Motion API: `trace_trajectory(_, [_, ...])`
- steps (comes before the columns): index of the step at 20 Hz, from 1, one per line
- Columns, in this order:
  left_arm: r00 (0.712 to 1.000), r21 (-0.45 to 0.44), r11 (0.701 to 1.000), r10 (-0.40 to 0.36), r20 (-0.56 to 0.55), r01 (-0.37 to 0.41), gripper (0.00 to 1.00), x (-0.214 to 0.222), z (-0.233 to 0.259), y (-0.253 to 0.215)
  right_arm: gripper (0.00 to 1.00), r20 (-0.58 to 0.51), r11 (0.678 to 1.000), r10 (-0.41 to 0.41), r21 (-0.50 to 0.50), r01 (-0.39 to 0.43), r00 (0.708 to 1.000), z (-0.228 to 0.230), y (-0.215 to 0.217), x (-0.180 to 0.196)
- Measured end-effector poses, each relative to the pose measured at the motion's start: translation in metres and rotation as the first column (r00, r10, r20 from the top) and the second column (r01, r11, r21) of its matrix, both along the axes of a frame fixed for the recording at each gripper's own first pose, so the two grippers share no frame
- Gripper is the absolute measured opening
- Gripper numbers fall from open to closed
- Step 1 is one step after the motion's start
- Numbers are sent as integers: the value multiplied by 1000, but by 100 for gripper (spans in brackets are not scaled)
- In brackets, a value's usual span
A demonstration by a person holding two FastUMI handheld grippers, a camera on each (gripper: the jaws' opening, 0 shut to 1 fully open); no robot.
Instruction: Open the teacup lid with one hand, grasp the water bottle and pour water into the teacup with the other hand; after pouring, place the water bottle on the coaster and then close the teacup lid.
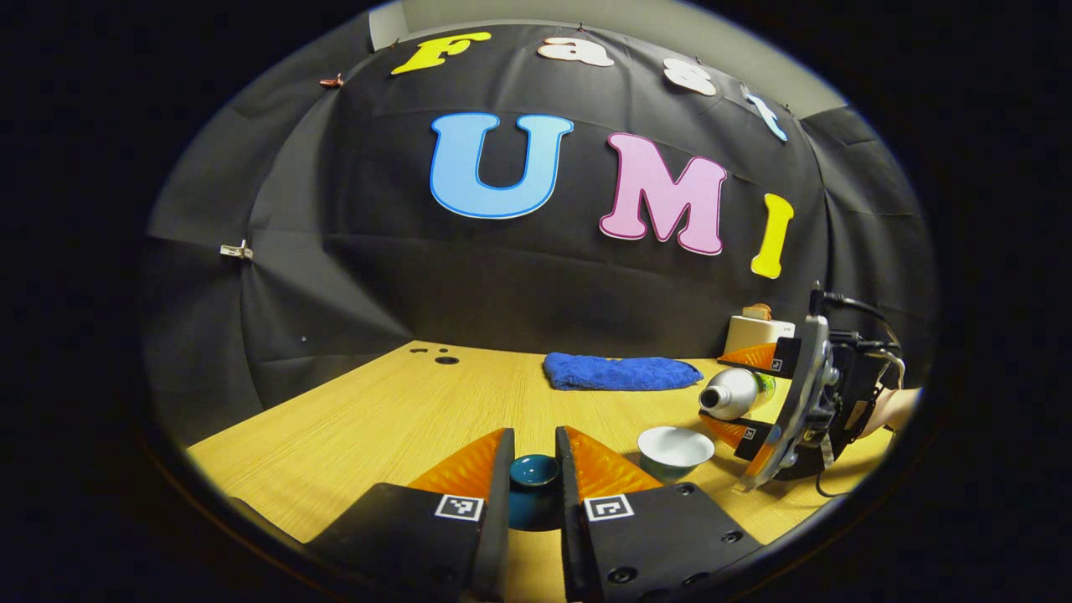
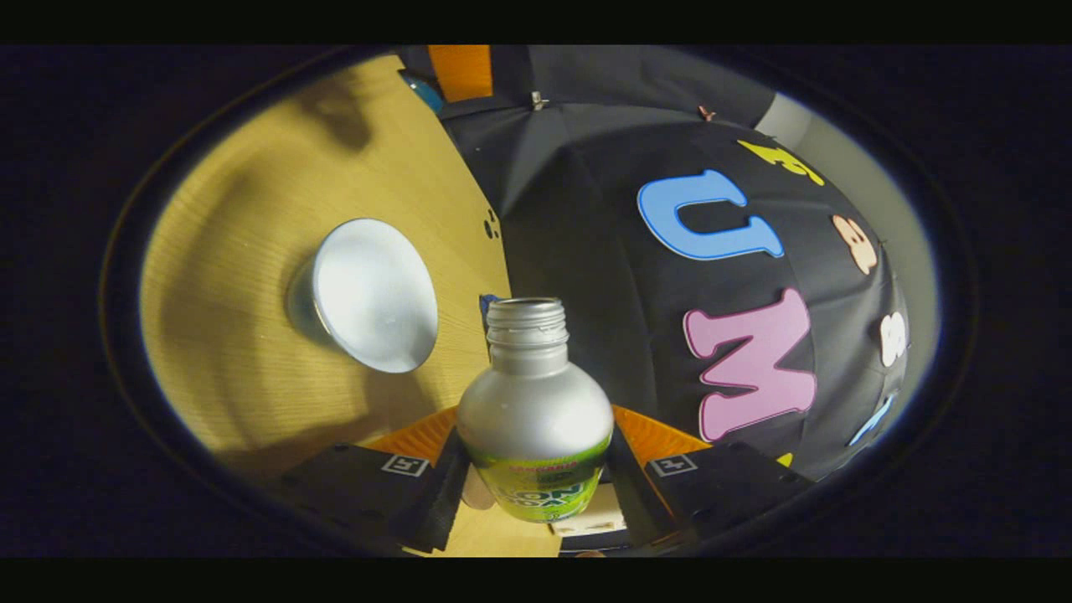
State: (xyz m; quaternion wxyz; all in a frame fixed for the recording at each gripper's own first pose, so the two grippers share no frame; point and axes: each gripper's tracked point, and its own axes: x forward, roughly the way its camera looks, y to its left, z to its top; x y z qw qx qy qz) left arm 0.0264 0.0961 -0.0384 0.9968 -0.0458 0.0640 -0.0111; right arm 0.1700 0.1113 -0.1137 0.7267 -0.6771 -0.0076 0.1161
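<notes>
Fingers, left: left gripper [image 1: 533, 469] pinches the dark teal teacup lid [image 1: 533, 471], lifted clear so the cup stays uncovered.
Fingers, right: right gripper [image 2: 536, 469] clamps the silver water bottle [image 2: 536, 402], tipped sideways, uncapped mouth toward the cup, judged ready to pour.
Teacup: white teacup [image 1: 675, 448] stands open on the wooden surface [image 1: 377, 419], just beside the bottle's mouth.
Cloth: blue towel [image 1: 620, 371] lies behind.
Label: green, writing too blurred to read.
</notes>
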Motion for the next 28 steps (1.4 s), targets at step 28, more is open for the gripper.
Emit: trace_trajectory(28, [1000,22,1000,-9,1,9,30,-6,3,2,80,84,917,171,-378,-127,982,-4,19,14])
